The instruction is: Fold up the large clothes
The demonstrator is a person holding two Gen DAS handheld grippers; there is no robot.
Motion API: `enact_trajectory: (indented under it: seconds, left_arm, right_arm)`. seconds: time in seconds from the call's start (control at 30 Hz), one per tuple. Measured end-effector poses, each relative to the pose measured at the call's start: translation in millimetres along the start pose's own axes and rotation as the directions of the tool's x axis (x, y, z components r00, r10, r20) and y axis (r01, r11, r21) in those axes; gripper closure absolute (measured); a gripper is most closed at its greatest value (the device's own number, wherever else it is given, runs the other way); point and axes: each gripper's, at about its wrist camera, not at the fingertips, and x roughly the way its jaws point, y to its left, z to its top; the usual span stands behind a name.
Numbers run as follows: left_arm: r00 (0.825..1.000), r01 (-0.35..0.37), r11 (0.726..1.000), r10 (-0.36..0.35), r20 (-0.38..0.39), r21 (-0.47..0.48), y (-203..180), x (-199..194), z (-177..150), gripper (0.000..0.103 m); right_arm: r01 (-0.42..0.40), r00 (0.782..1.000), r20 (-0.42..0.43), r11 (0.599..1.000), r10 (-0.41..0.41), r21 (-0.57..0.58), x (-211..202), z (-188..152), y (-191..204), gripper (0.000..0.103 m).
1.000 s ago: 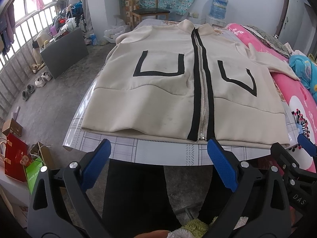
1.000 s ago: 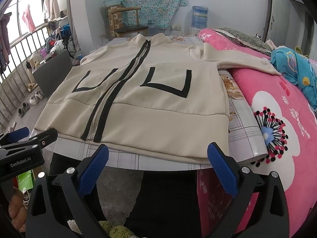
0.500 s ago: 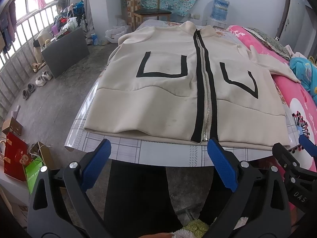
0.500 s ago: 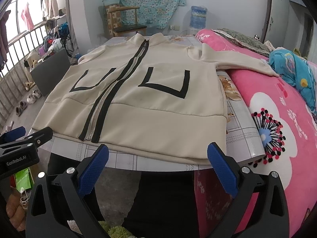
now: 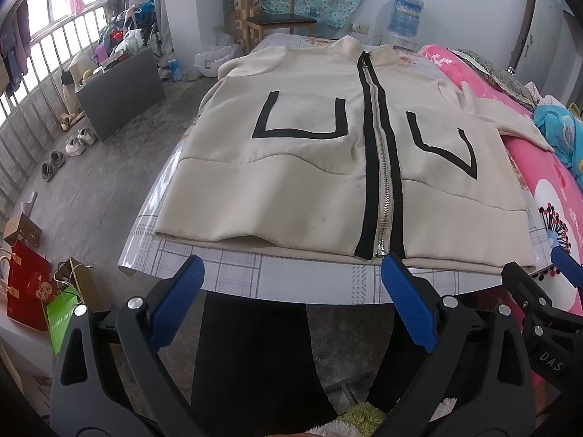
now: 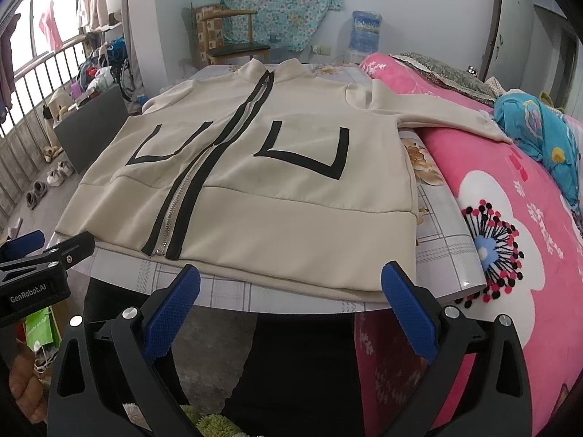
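You have the cream jacket (image 5: 328, 167) spread flat, front up and zipped, on the counter (image 5: 233, 273), and that layout serves the fold: the hem runs along the near edge where both tongs can reach it, and the collar points away toward the far wall. One sleeve (image 6: 448, 116) stretches off the counter onto the pink bed (image 6: 510, 218) on your right. The other sleeve seems tucked or hanging at the far left shoulder, and you cannot see it clearly from either camera.

Your left tongs (image 5: 291, 298) are spread wide and grip nothing. They hover just short of the counter's near edge, below the hem, with the zipper's lower end (image 5: 380, 251) just beyond their right-hand finger. Your right tongs (image 6: 291, 295) are likewise spread and empty, close to the hem near the jacket's right corner. In the right camera the left tongs show at the far left edge, so the two tools sit side by side, both facing the hem.

The task looks not yet begun: no fold shows in the cloth. Holding both tongs wide and level with the hem suggests you are lining up for a first grasp, probably a side or the sleeve. The sleeve on the bed will likely need bringing in over the body first.
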Motion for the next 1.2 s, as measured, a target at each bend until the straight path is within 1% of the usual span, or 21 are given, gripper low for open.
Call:
enact_trajectory:
  seconds: [0.6,0.73,0.83,0.9,1.0,1.07,1.13,1.2]
  left_arm:
    - [1.0,-0.004,1.0,0.004,-0.006,0.001,0.5,5.1,-1.3,0.009]
    - [1.0,-0.008,1.0,0.009,-0.014,0.004,0.7,10.1,-0.9,0.009]
    - [0.999,-0.015,1.0,0.016,-0.033,0.014,2.0,20.4,0.5,0.009]
    - [0.998,-0.025,0.999,0.026,-0.05,0.024,3.5,31.4,1.4,0.009]
    - [0.995,-0.071,0.996,0.074,-0.069,0.056,6.7,50.6,4.4,0.009]
    - [0.993,-0.073,0.995,0.078,-0.087,0.064,11.6,64.5,7.1,0.009]
    - [0.994,-0.061,0.996,0.067,-0.082,0.069,16.0,71.7,9.2,0.009]
    - [0.999,-0.006,0.998,0.01,-0.05,0.069,22.3,72.3,9.9,0.009]
  right_arm:
    - [0.016,1.0,-0.01,1.0,-0.016,-0.01,5.1,-0.9,2.2,0.006]
    - [0.014,1.0,-0.015,1.0,-0.014,-0.006,7.0,-1.6,1.2,0.006]
    - [0.004,1.0,-0.023,1.0,-0.004,0.005,12.1,-0.2,-3.7,0.006]
    - [0.001,1.0,-0.023,1.0,0.0,0.023,15.9,0.4,-13.3,0.006]
    - [0.006,1.0,-0.024,0.998,-0.004,0.064,21.0,3.3,-33.3,0.006]
    - [0.017,0.999,-0.032,0.995,-0.014,0.102,25.9,5.0,-50.1,0.006]
    - [0.034,0.999,-0.042,0.99,-0.029,0.139,31.9,5.6,-67.1,0.006]
    - [0.035,0.998,-0.049,0.985,-0.027,0.169,37.3,6.3,-81.3,0.006]
